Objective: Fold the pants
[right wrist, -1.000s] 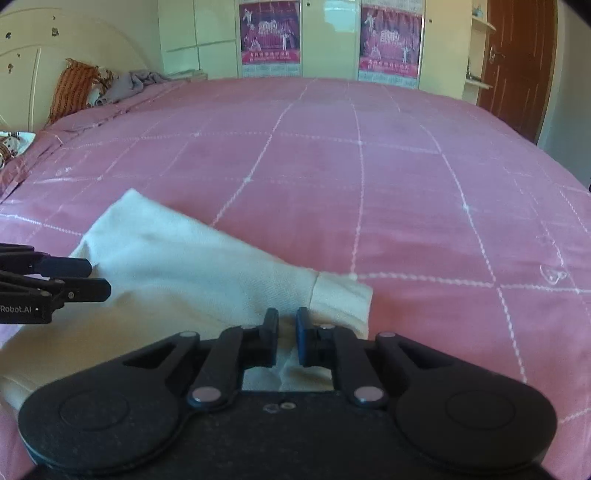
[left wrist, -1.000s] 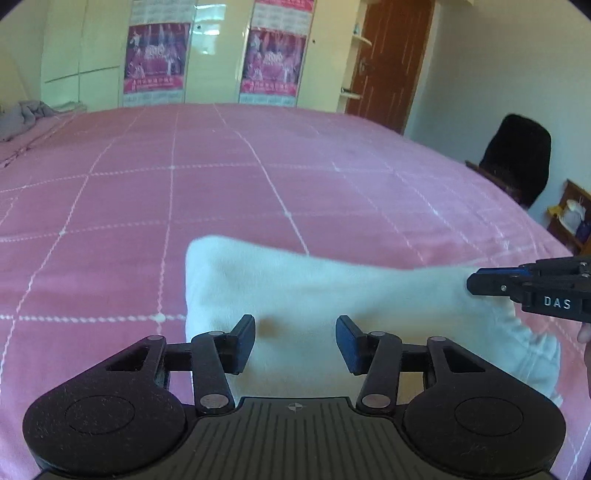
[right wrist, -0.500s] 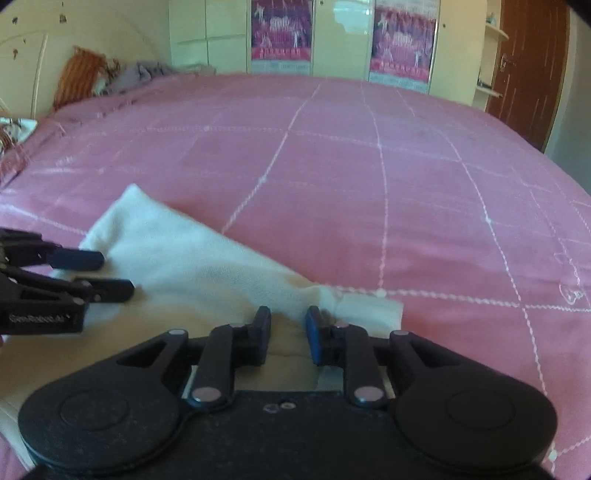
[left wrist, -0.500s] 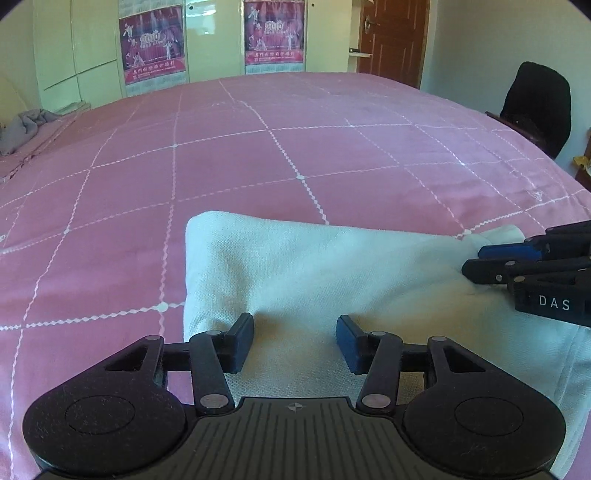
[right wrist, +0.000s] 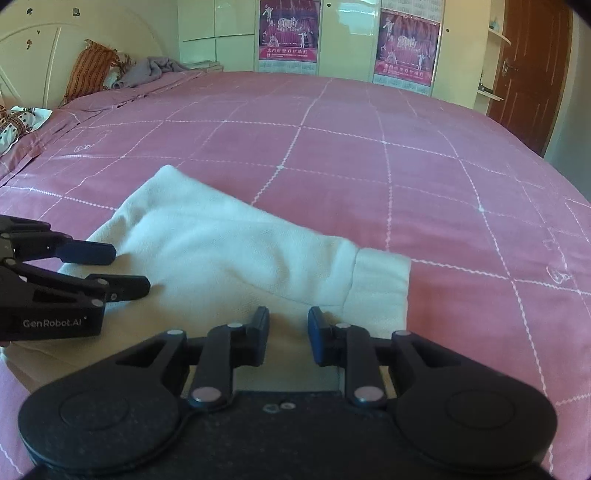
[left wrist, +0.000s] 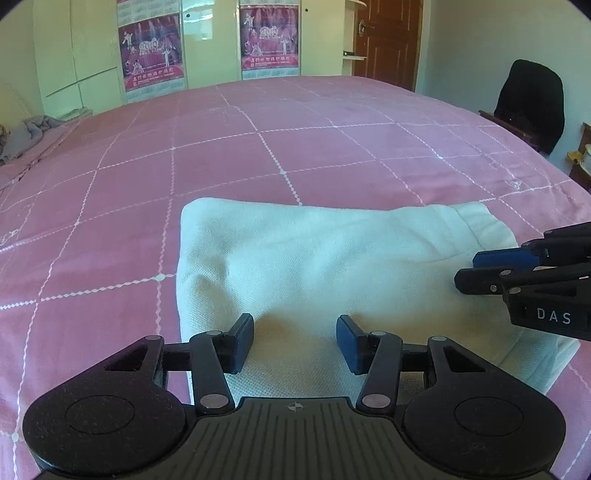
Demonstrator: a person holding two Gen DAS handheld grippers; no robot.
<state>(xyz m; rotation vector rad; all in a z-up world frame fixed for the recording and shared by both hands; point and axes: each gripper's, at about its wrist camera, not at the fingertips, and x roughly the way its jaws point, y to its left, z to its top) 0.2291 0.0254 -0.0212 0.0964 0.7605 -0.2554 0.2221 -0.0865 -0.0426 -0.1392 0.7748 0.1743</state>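
The white pants (left wrist: 325,266) lie folded in a compact block on the pink checked bed (left wrist: 258,155); they also show in the right wrist view (right wrist: 236,254). My left gripper (left wrist: 294,341) is open just above the near left part of the pants, holding nothing. My right gripper (right wrist: 288,334) is open over the near right edge by the cuff band (right wrist: 380,284), holding nothing. The right gripper shows at the right of the left wrist view (left wrist: 480,269); the left gripper shows at the left of the right wrist view (right wrist: 125,269).
A black chair (left wrist: 532,99) stands past the bed's right edge by a brown door (left wrist: 388,40). Pillows (right wrist: 92,66) and a grey garment (right wrist: 155,70) lie at the headboard end. Wardrobe doors with posters (right wrist: 288,33) line the far wall.
My right gripper has opened and let go of the pants' edge. The pants have settled flat. Both grippers have drawn back slightly and tilted up.
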